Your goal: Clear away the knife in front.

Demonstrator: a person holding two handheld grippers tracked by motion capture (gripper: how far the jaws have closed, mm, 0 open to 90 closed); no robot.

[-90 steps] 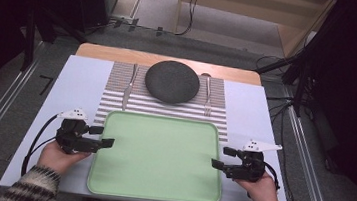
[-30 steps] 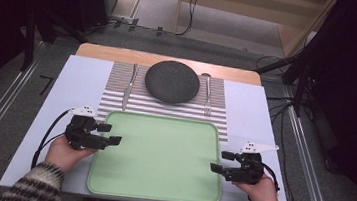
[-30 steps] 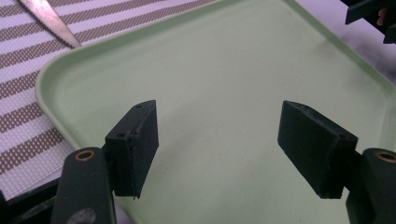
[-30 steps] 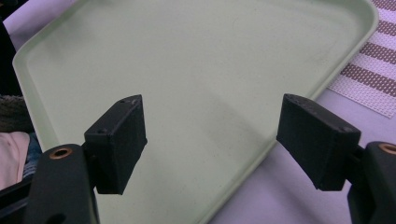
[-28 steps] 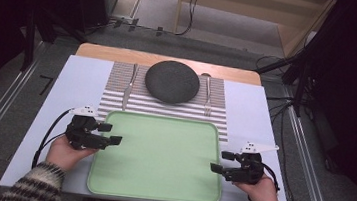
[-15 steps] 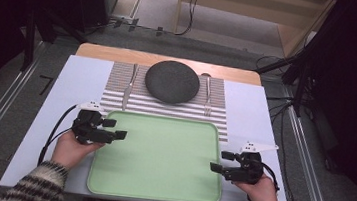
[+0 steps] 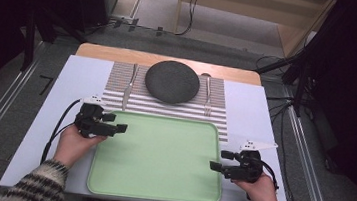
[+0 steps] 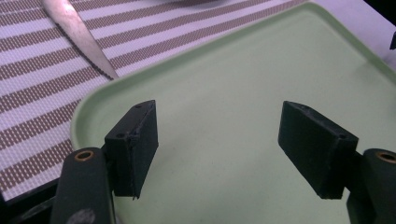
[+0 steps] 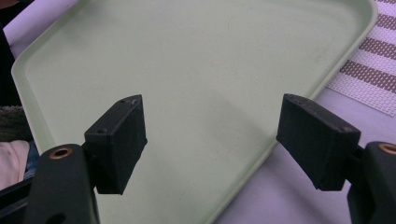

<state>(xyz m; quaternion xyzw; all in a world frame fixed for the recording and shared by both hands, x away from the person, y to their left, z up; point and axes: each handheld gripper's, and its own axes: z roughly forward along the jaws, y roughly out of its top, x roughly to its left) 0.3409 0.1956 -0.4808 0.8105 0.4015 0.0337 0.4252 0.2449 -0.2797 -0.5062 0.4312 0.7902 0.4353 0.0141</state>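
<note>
A pale table point(image 7: 68, 76) is carrying a green tray point(image 7: 158, 154) lying flat at its near edge. The left gripper point(image 7: 115, 128), jaws spread, is hanging over the tray's far-left corner, nearer the knife point(image 7: 128, 86); the right gripper point(image 7: 217, 166), jaws spread, is hovering at its right rim.

Even, soft light on the table point(image 7: 245, 112); the surroundings sink into dark. High view is slightly grainy. Close to the lens, the jaws look soft; faint shadows beneath them.
</note>
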